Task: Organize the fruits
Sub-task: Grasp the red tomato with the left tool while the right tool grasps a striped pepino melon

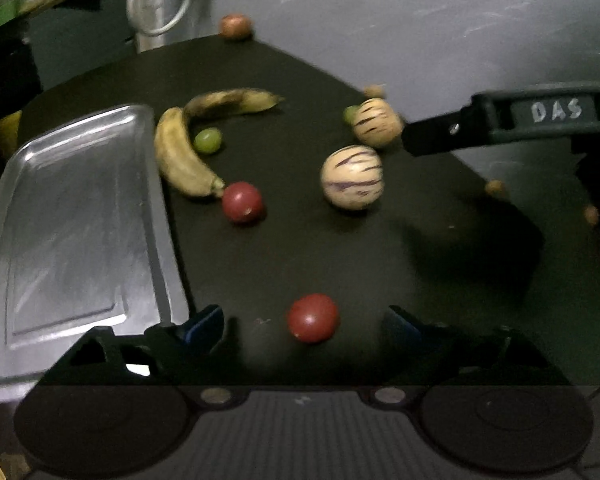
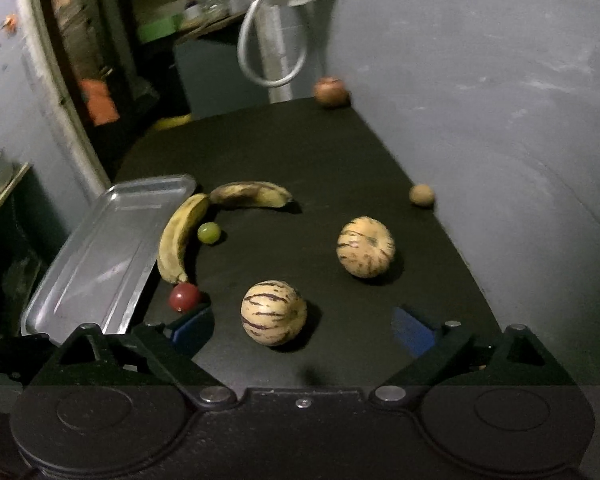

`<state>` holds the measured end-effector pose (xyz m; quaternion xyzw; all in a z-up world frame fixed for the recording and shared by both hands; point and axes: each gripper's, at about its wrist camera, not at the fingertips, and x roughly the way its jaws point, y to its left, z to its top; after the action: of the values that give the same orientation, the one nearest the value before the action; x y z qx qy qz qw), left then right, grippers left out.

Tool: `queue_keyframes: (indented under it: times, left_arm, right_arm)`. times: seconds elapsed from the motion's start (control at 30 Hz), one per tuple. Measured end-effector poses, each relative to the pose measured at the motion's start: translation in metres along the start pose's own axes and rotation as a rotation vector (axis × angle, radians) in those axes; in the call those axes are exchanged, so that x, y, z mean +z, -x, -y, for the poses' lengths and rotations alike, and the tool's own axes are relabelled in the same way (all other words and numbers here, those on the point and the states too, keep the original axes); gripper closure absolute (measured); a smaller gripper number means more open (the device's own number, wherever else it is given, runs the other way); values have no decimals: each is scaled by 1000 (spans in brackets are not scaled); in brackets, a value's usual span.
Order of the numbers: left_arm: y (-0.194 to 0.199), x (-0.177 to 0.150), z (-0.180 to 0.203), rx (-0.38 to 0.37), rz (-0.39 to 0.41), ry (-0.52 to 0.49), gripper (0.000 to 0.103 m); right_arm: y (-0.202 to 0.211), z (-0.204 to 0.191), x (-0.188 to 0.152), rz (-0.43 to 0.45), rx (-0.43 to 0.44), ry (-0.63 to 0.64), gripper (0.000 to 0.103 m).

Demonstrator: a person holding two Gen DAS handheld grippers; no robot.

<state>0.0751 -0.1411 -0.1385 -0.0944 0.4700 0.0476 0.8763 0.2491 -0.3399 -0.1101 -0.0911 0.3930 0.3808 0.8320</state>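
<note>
On the black table (image 1: pixel 320 248) a red tomato (image 1: pixel 313 318) lies between the fingers of my left gripper (image 1: pixel 304 326), which is open, its pads clear of the fruit. In the right wrist view a striped pale melon (image 2: pixel 273 313) sits between the fingers of my right gripper (image 2: pixel 303 328), also open and not touching it. A second striped melon (image 2: pixel 365 247) lies farther back. Two bananas (image 2: pixel 180 236) (image 2: pixel 252 195), a green grape (image 2: pixel 209 233) and another red tomato (image 2: pixel 185 297) lie beside the bare metal tray (image 2: pixel 100 248) on the left.
A brown round fruit (image 2: pixel 331 91) sits at the table's far corner by the grey wall (image 2: pixel 500 80). Small brown fruits (image 1: pixel 494 188) line the right edge. A finger (image 1: pixel 432 136) of the right gripper reaches in beside the far melon (image 1: pixel 376 122). A white cable loop (image 2: pixel 272 52) hangs behind.
</note>
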Motion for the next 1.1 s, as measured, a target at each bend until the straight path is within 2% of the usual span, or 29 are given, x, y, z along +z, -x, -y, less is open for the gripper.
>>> queue_keyframes:
  times: [0.03, 0.1, 0.3, 0.5, 1.0, 1.1]
  left_arm:
    - [-2, -1, 2, 18, 1, 7, 19]
    - [-3, -4, 5, 35, 2, 2, 31]
    - [-14, -4, 15, 87, 5, -22, 45]
    - [-15, 0, 21, 108, 8, -32, 64]
    - [-9, -1, 25, 119, 13, -39, 71]
    - [-9, -2, 24, 119, 11, -32, 71]
  right_arm:
    - [-3, 0, 2, -7, 11, 18, 7]
    - [-11, 0, 5, -19, 24, 43, 7]
    - [-30, -3, 10, -54, 72, 121, 8]
    - [-52, -8, 8, -107, 110, 205, 16]
    - [-79, -16, 7, -145, 150, 322, 23]
    - [-84, -17, 5, -159, 154, 344, 30]
